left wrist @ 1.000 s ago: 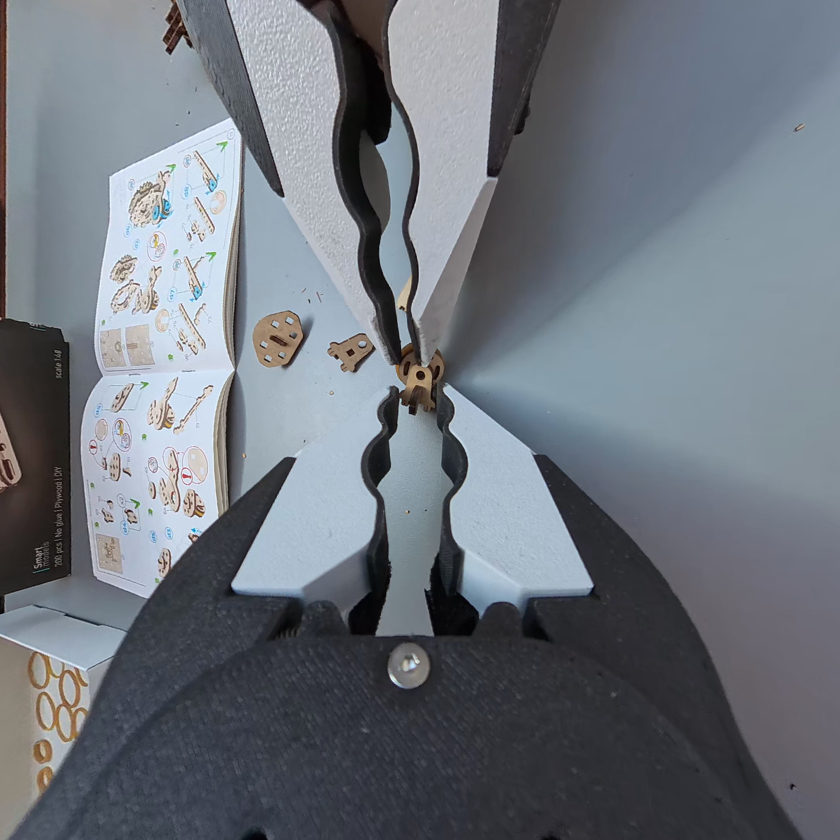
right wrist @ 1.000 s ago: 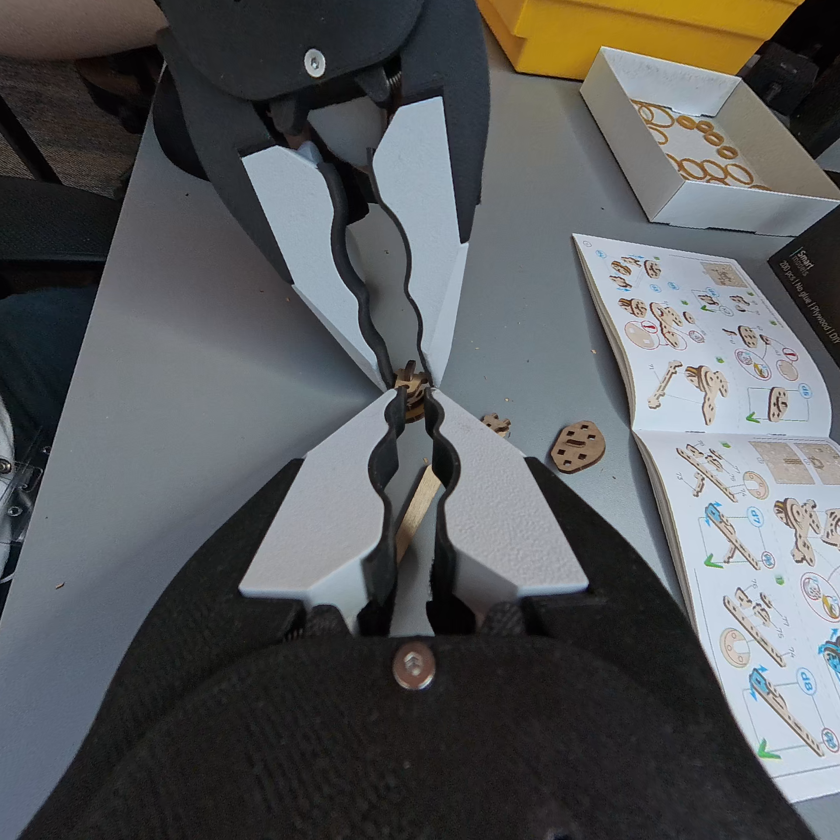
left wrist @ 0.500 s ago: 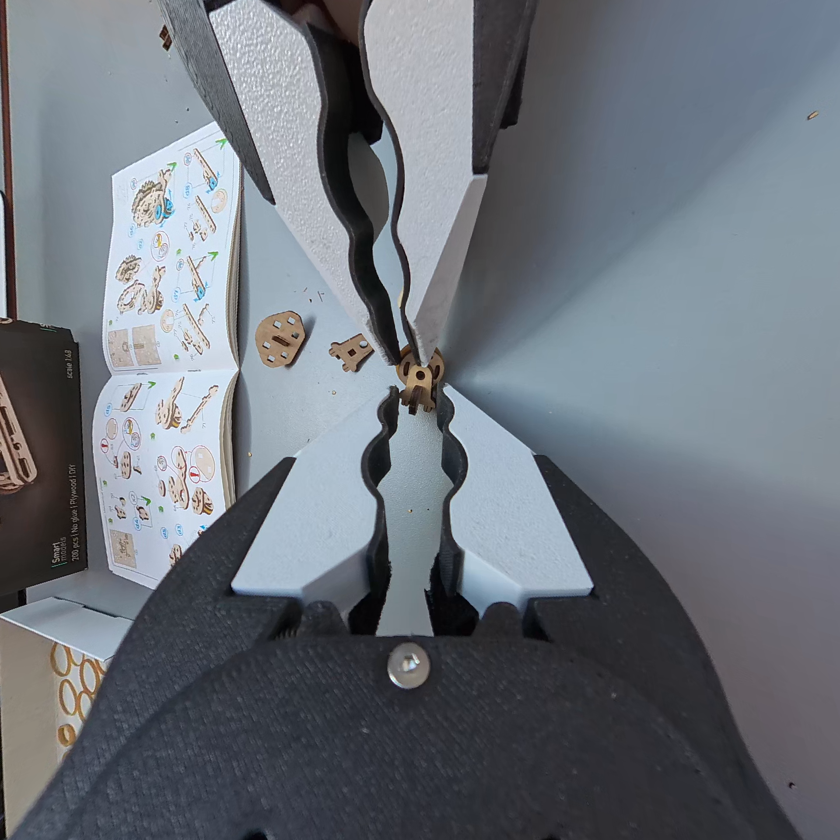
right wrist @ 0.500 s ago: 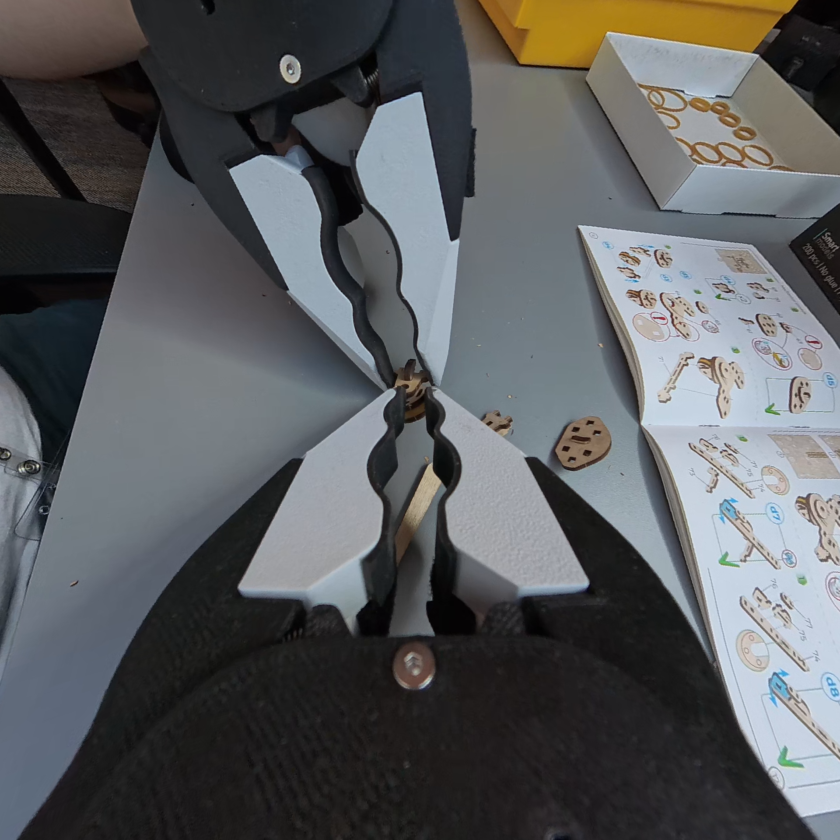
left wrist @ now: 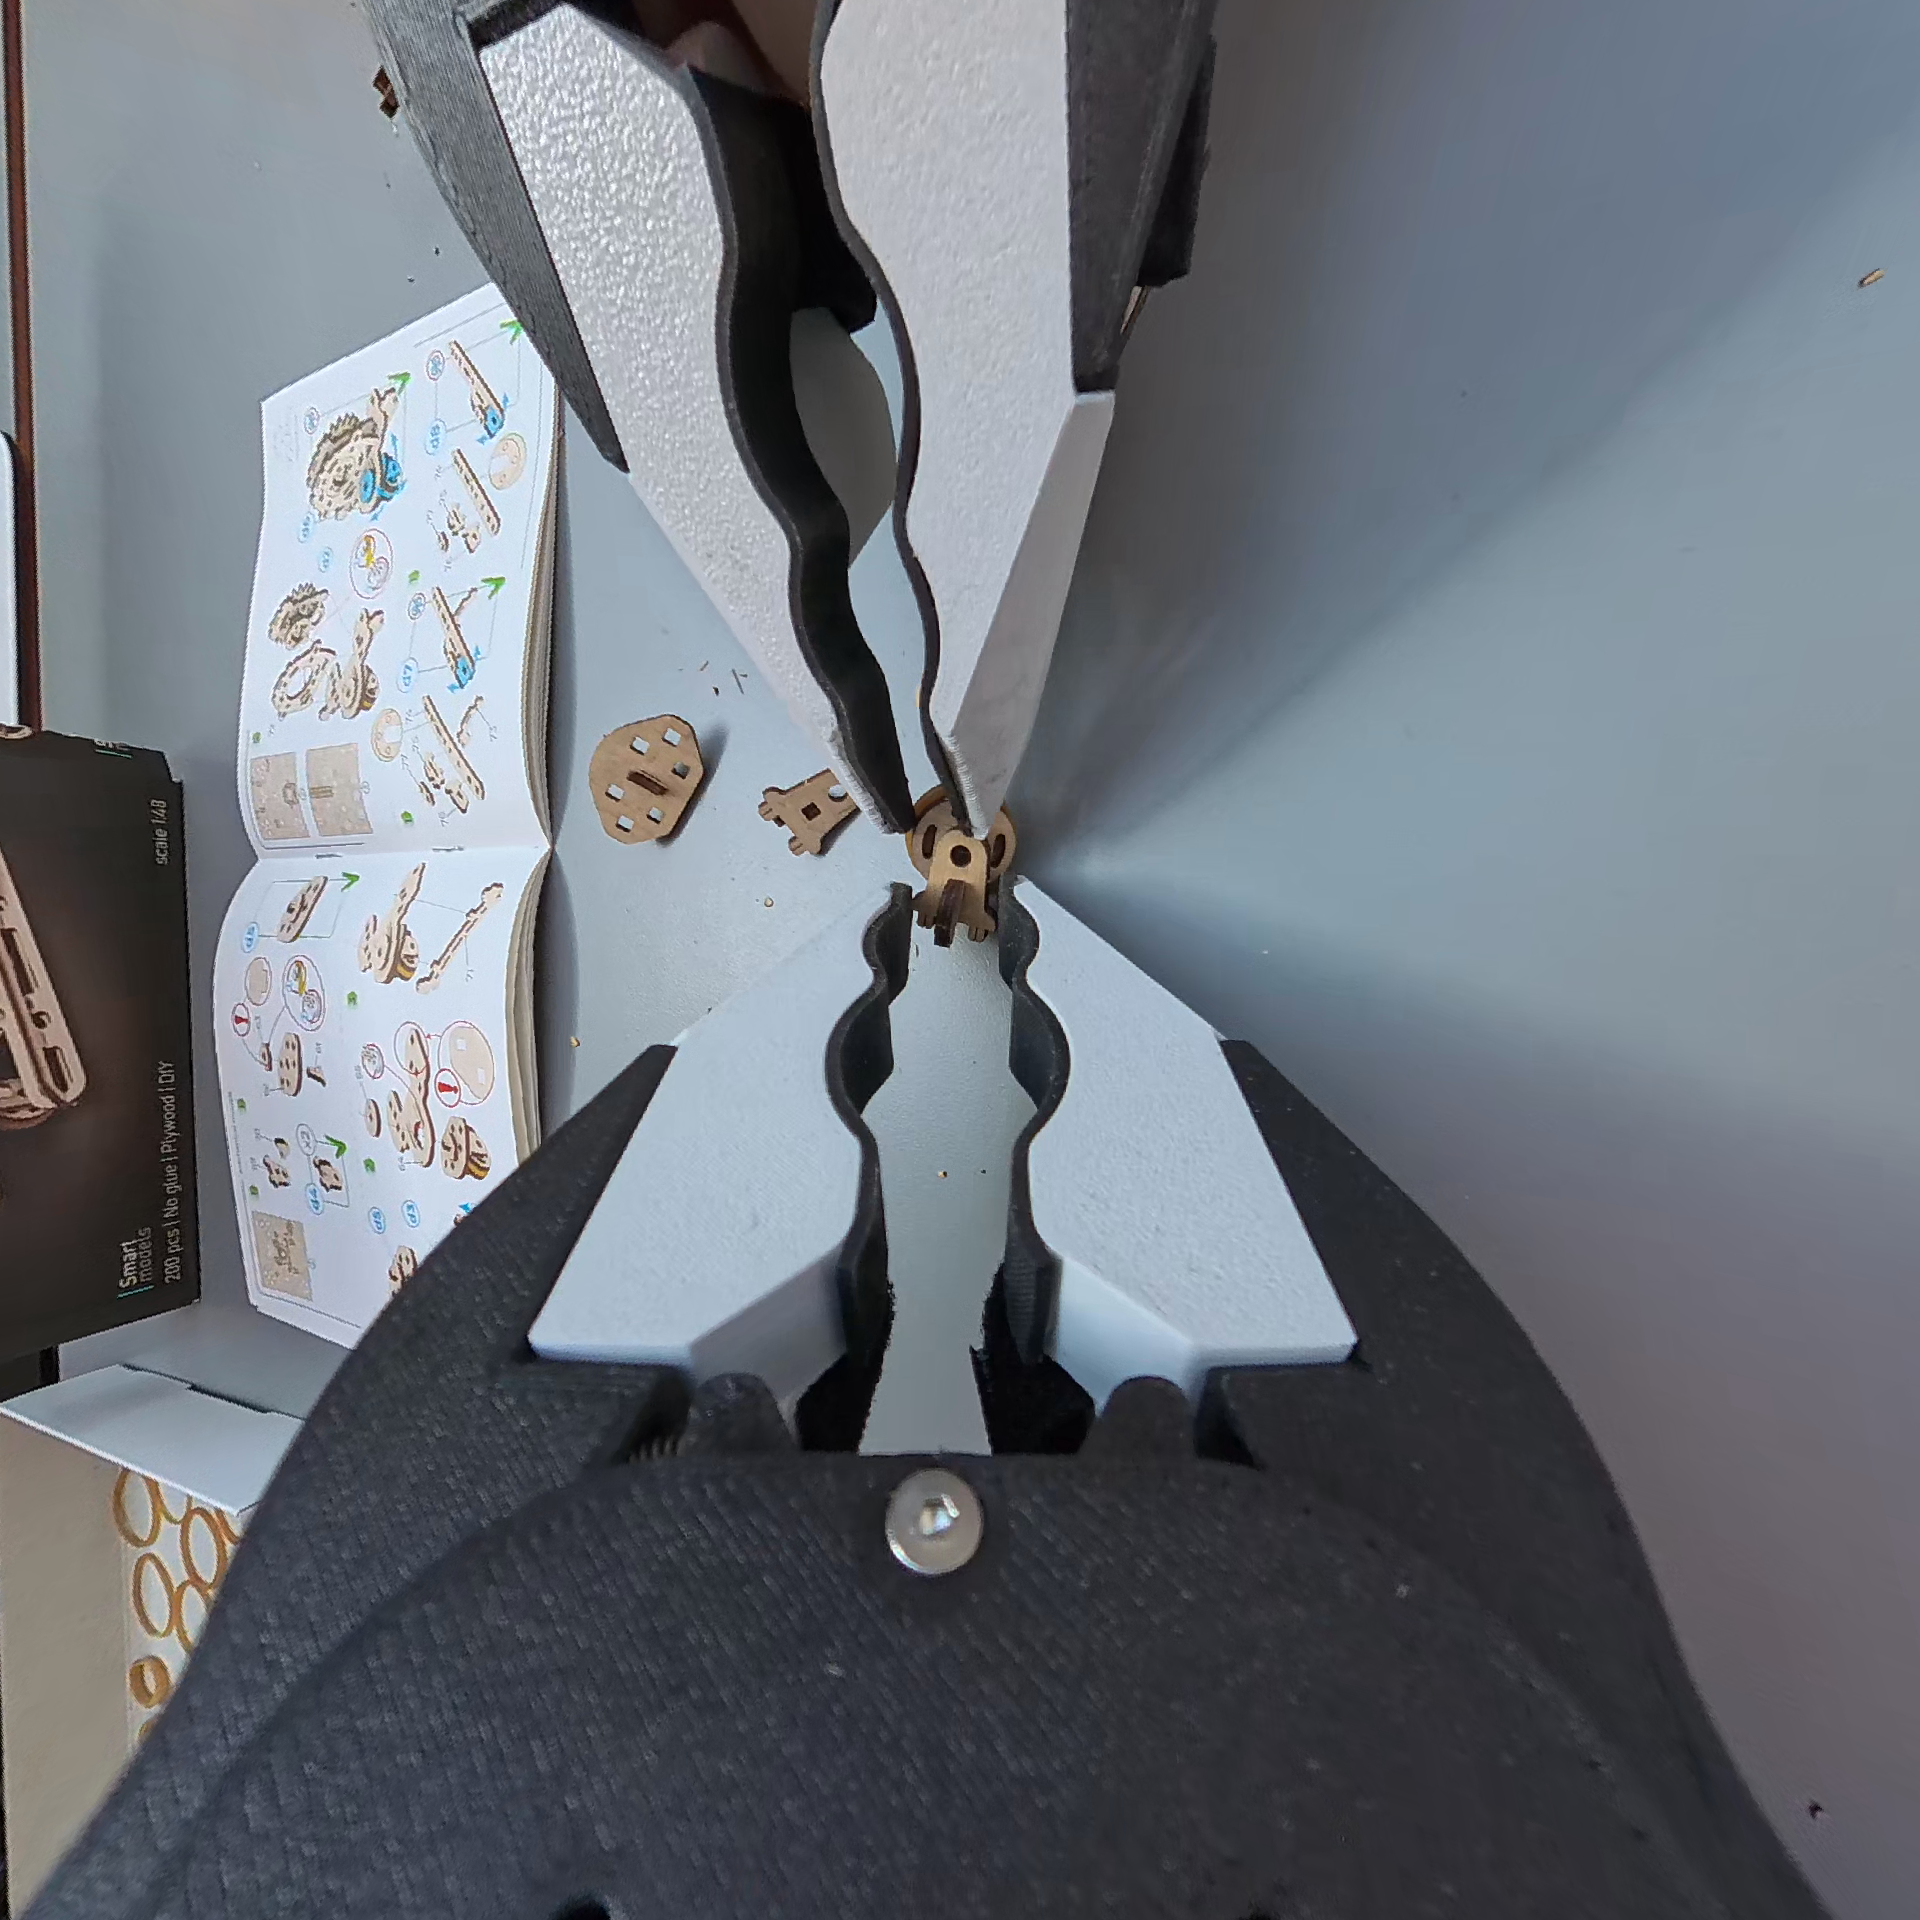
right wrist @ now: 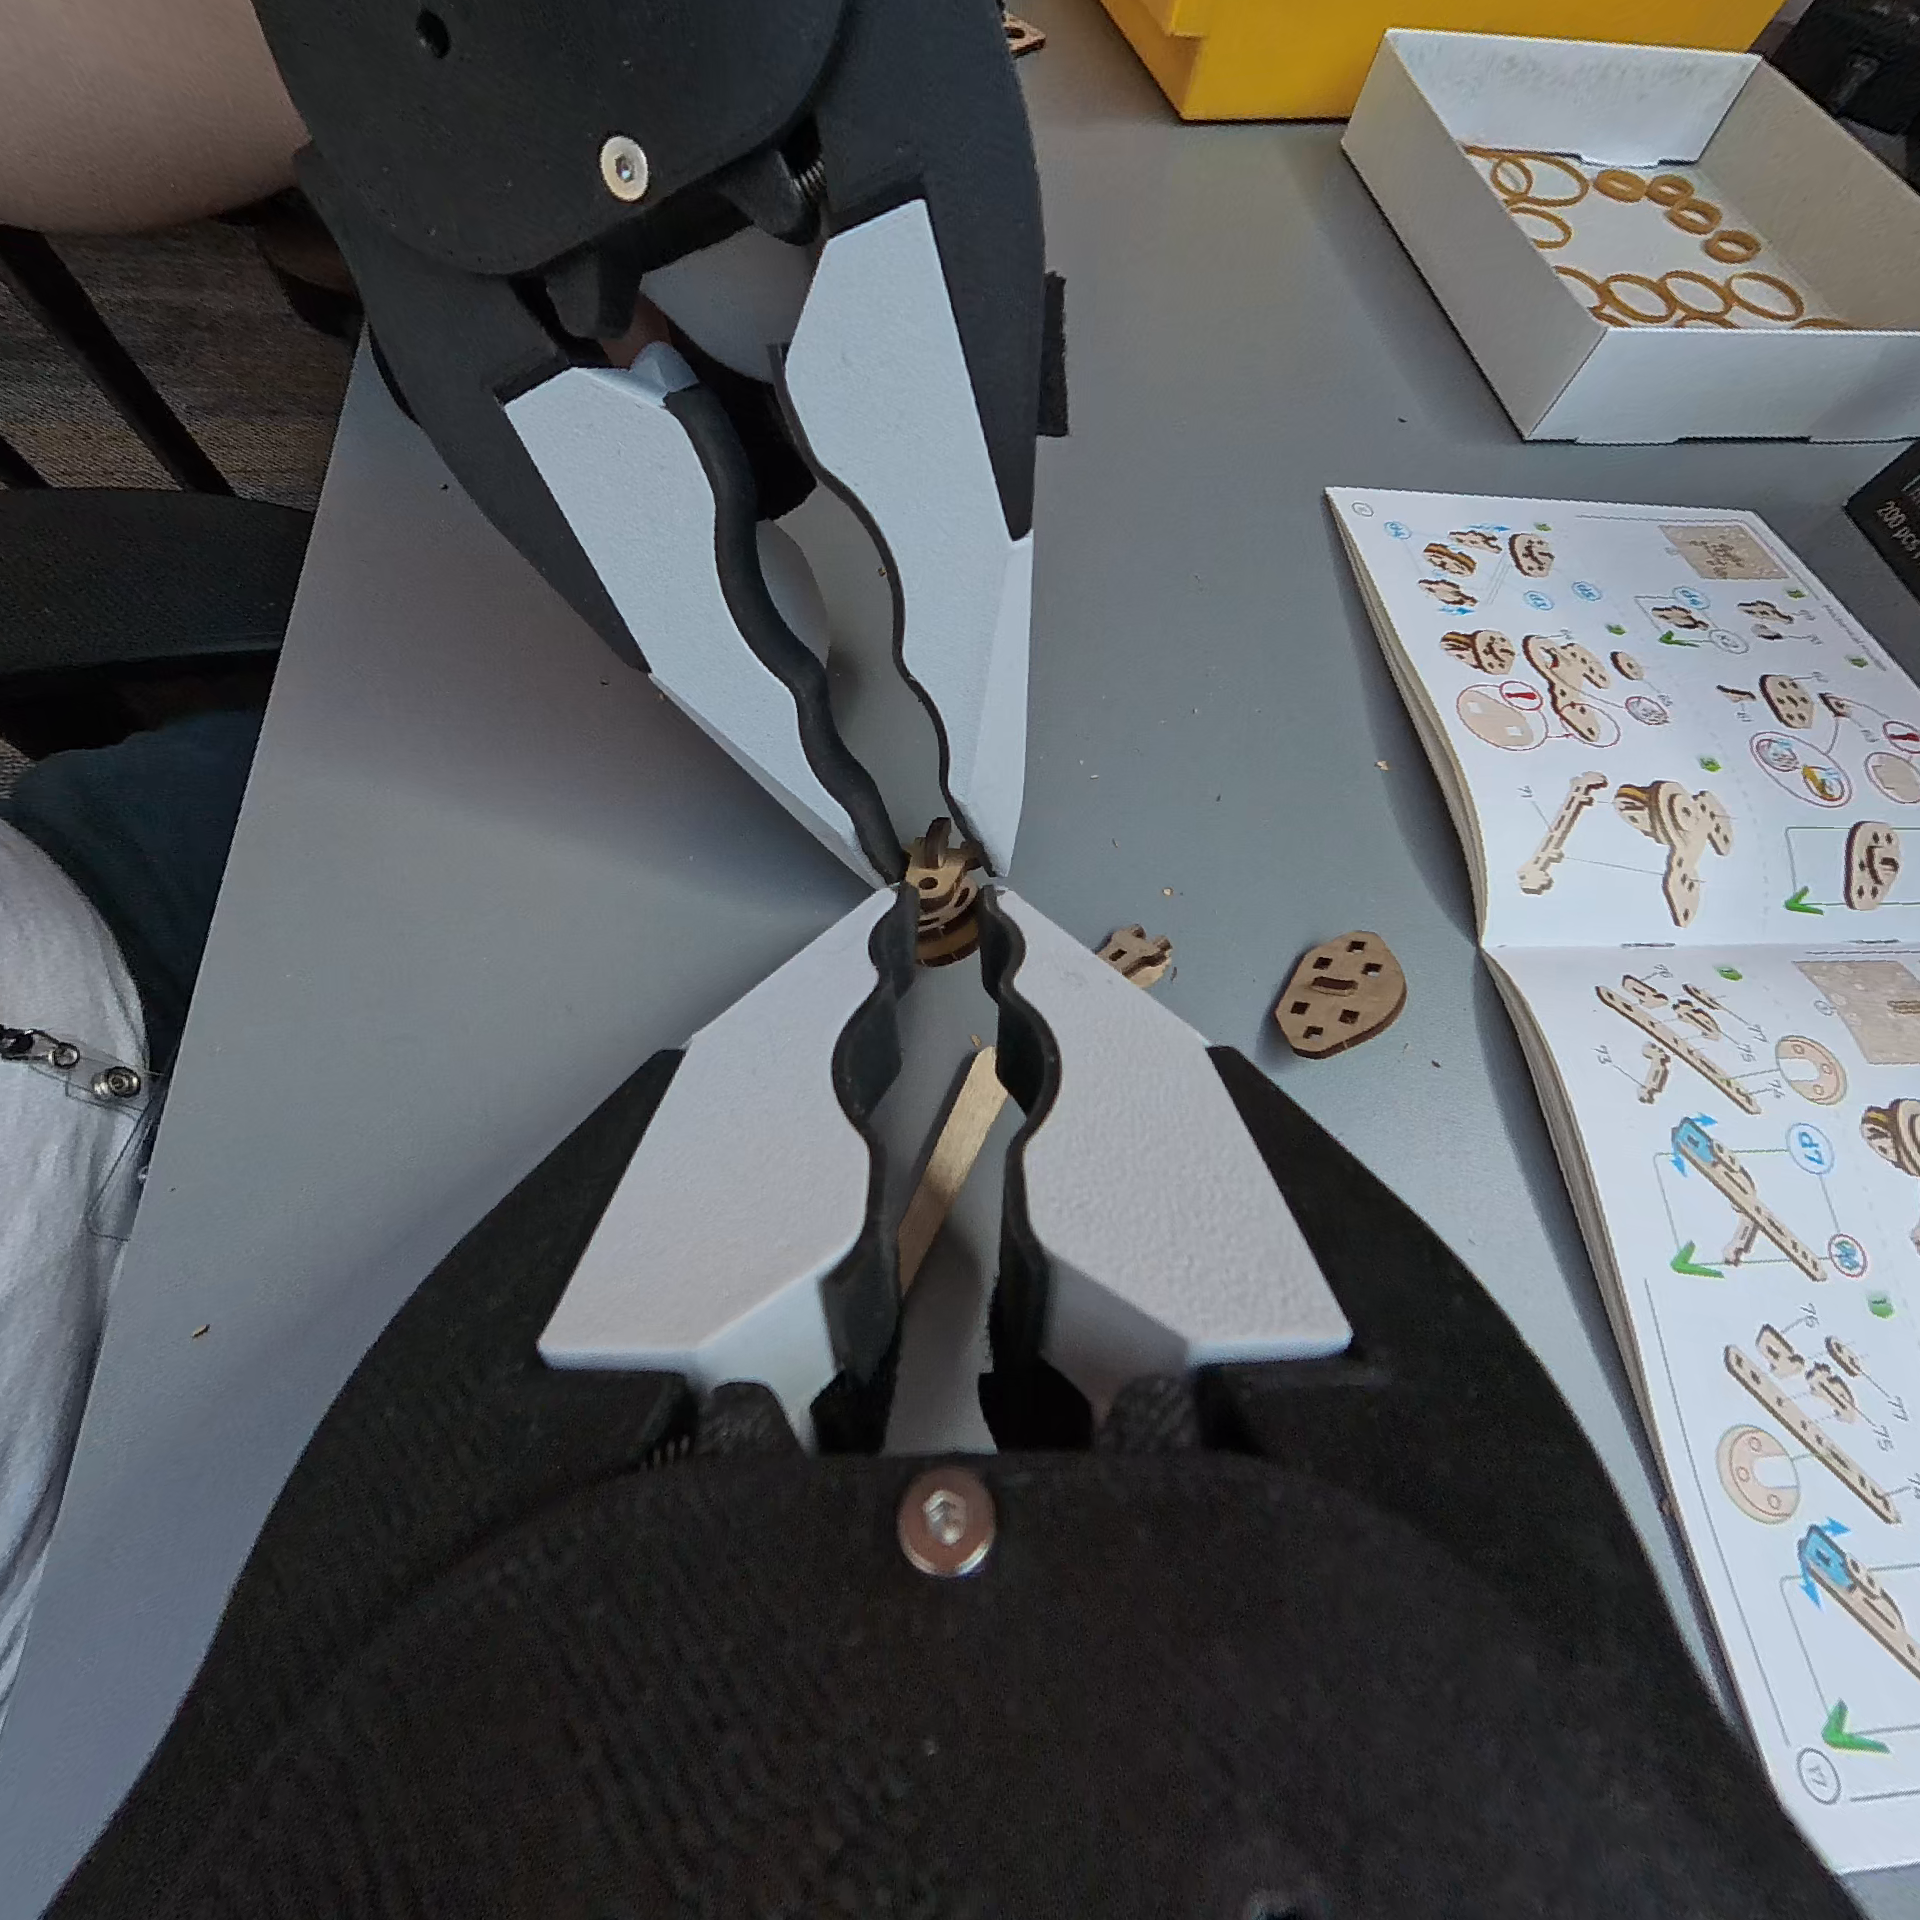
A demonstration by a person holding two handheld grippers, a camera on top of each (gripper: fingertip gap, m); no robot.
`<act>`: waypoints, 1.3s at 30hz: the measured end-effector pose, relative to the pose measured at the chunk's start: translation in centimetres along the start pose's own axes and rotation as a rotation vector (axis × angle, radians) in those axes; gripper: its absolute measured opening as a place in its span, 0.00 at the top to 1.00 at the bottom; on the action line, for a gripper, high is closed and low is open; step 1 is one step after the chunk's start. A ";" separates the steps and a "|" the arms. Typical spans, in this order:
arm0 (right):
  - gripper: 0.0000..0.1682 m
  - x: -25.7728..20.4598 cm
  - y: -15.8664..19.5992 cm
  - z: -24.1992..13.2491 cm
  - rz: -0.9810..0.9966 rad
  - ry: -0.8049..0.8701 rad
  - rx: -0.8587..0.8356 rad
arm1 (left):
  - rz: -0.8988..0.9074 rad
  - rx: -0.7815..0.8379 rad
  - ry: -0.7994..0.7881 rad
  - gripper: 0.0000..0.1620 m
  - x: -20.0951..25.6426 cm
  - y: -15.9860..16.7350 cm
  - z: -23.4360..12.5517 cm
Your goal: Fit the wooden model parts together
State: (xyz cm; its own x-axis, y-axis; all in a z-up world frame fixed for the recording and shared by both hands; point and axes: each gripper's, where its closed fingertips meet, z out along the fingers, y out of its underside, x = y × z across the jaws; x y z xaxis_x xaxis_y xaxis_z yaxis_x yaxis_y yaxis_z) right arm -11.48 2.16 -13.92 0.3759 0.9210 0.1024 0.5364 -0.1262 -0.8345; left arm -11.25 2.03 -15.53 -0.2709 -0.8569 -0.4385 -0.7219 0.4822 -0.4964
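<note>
My two grippers meet tip to tip above the grey table (left wrist: pixel 1455 935). My left gripper (left wrist: pixel 951 914) is shut on a small slotted wooden part (left wrist: pixel 956 883). It comes in from the top of the right wrist view (right wrist: pixel 932 857). My right gripper (right wrist: pixel 940 920) is shut on a round wooden disc part (right wrist: pixel 948 935). It comes in from the top of the left wrist view (left wrist: pixel 928 816). The small part and the disc (left wrist: pixel 930 831) are pressed together between the tips. How deep they seat is hidden by the fingers.
An oval wooden plate with holes (right wrist: pixel 1340 997) and a small wooden bracket (right wrist: pixel 1138 951) lie loose beside the grippers. A flat wooden stick (right wrist: pixel 951 1164) lies under my right gripper. An open instruction booklet (right wrist: pixel 1662 935), a white box of rings (right wrist: pixel 1662 312), a black box (left wrist: pixel 83 1039) and a yellow box (right wrist: pixel 1299 52) stand nearby. My right gripper's tips are some 5 cm from the flat wooden stick (right wrist: pixel 951 1164).
Both grippers stay tip to tip on the joined parts. The hands have tilted a little, so the opposite gripper and the booklet have shifted slightly in each view.
</note>
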 end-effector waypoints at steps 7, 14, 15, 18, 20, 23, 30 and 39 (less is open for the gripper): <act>0.94 0.2 0.2 -0.1 0.031 -0.007 -0.006 | -0.004 0.001 -0.009 0.91 -0.1 -0.1 0.0; 0.93 0.2 0.0 -0.2 0.105 -0.038 0.003 | -0.002 -0.009 -0.012 0.91 -0.2 -0.1 0.0; 0.92 0.3 -0.1 -0.3 0.132 -0.042 0.013 | 0.000 -0.012 -0.014 0.91 -0.2 0.0 0.1; 0.89 0.8 0.0 -0.6 0.220 -0.041 0.026 | -0.001 -0.008 -0.016 0.91 -0.2 -0.1 0.2; 0.89 1.0 0.3 -0.6 0.259 -0.032 0.013 | -0.001 -0.005 -0.017 0.91 -0.2 -0.3 0.3; 0.89 1.4 0.7 -0.6 0.315 -0.002 -0.014 | -0.003 -0.003 -0.018 0.91 -0.2 -0.4 0.4; 0.88 1.5 0.5 -0.9 0.410 0.005 -0.027 | 0.003 -0.008 -0.024 0.91 -0.3 -0.4 0.5; 0.89 1.4 0.7 -0.4 0.441 -0.012 -0.042 | 0.017 -0.025 -0.030 0.91 -0.4 -0.5 0.5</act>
State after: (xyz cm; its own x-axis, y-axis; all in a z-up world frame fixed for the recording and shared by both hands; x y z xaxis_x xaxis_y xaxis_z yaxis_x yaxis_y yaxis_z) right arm -10.28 3.21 -14.16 0.5667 0.7801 -0.2650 0.3574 -0.5226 -0.7740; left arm -10.44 2.25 -15.49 -0.2648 -0.8425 -0.4691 -0.7329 0.4920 -0.4699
